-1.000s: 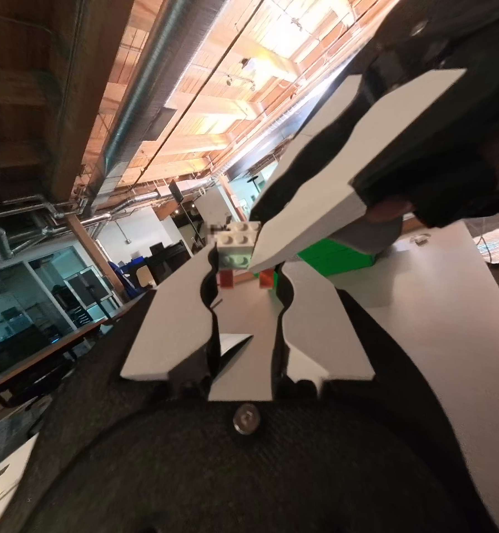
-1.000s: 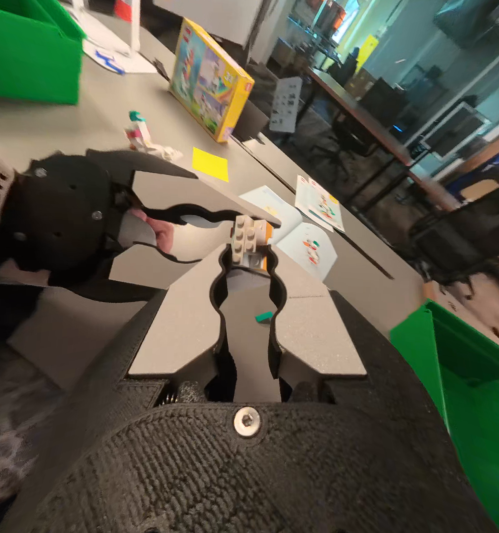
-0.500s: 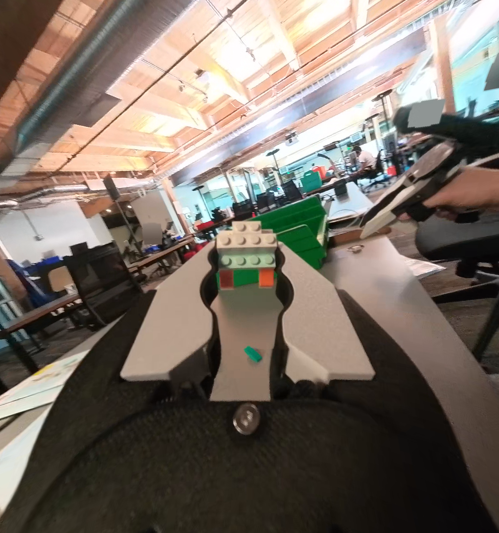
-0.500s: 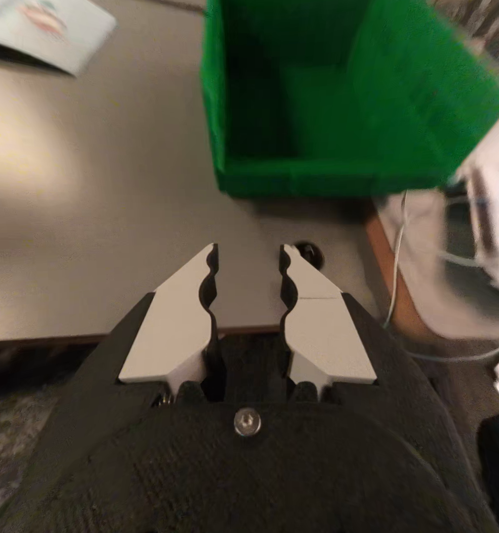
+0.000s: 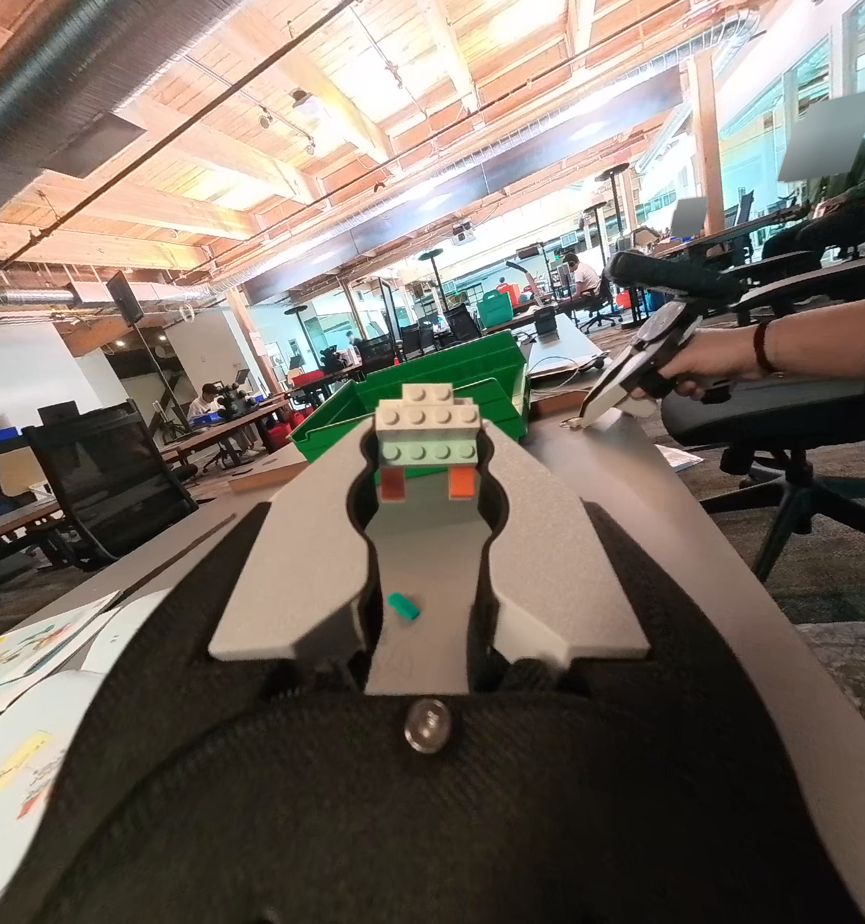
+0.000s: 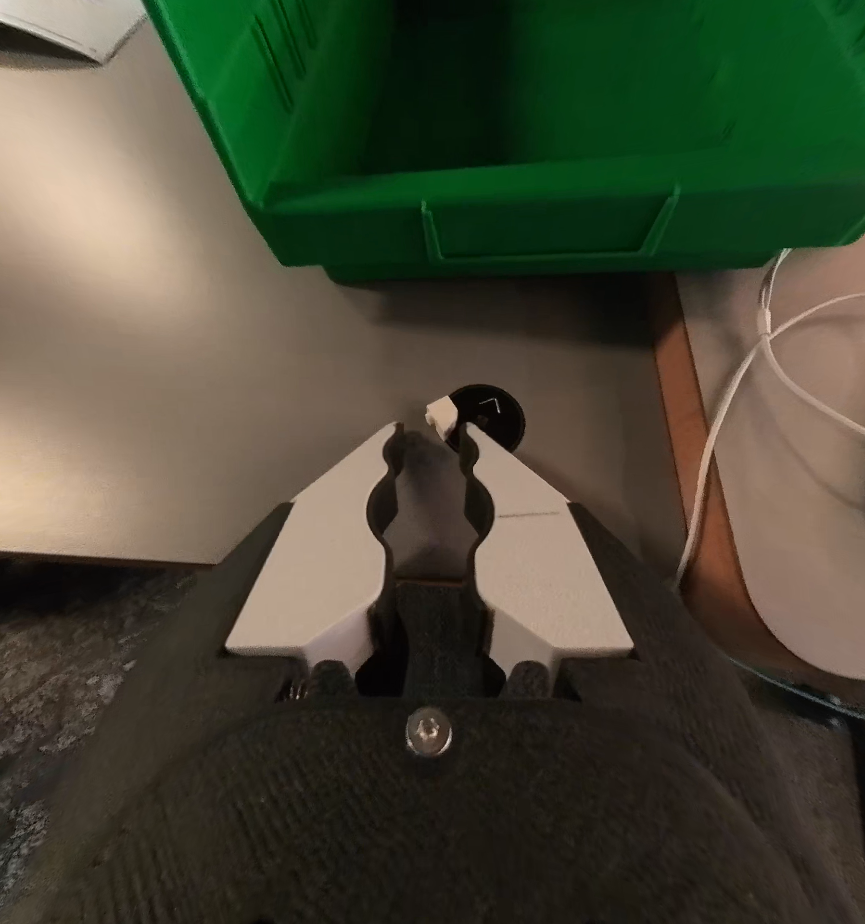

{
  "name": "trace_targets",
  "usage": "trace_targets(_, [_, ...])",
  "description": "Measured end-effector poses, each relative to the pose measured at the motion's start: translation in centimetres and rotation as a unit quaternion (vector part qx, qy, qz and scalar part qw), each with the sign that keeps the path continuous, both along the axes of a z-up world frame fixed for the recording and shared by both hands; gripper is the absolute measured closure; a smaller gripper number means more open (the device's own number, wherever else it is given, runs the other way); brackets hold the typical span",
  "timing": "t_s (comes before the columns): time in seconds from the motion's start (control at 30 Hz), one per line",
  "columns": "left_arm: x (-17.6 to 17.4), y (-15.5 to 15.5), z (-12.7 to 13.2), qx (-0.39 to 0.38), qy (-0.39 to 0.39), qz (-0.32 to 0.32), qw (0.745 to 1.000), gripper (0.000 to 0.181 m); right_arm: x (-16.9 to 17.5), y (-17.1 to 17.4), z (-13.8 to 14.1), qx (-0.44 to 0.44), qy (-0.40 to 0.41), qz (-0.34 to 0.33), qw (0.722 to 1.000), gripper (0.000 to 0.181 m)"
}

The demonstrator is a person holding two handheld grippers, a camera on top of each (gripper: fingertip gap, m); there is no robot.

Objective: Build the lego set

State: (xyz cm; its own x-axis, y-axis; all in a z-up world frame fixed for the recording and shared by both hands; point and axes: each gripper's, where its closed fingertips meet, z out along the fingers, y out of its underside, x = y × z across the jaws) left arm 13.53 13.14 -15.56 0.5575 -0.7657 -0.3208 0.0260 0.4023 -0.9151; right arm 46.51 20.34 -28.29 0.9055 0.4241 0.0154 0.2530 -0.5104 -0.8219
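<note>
Left fingers (image 5: 320, 525) clamping lego build (image 5: 427, 442), right fingers (image 6: 320, 525) parted

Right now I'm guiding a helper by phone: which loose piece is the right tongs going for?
Find the big green plastic bin on the grey table. In front of it sits a round black disc; the tiny white brick lies at its left edge, the only white thing there.

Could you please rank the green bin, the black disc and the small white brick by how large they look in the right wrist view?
1. Green bin, by far the largest.
2. Black disc.
3. Small white brick, lying at the disc's edge, so the comparison is fair.
</note>
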Motion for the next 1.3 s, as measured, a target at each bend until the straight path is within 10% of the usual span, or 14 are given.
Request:
trace_targets(0.3, [0.1, -0.2, 0.0, -0.002, -0.002, -0.015, 1.000, 0.146, -4.4, -0.5, 1.1, 0.025, -0.020, 0.059, 0.998, 0.181])
trace_targets(0.7, [-1.8, 1.0, -0.2, 0.042, 0.030, -0.027, 0.998, 0.145, -26.6, -4.5, 4.1, -0.083, 0.155, 0.287, 0.942, 0.181])
trace_targets(1.07, [-3.8, 2.8, -0.2, 0.029, 0.022, -0.013, 0.999, 0.145, -30.1, -5.6, 0.4, -0.111, 0.025, 0.367, 0.923, 0.181])
trace_targets(1.3, [-3.1, 2.1, -0.4, 0.041, 0.036, -0.023, 0.998, 0.145, -30.2, -5.4, 1.5, -0.297, 0.207, 0.256, 0.896, 0.181])
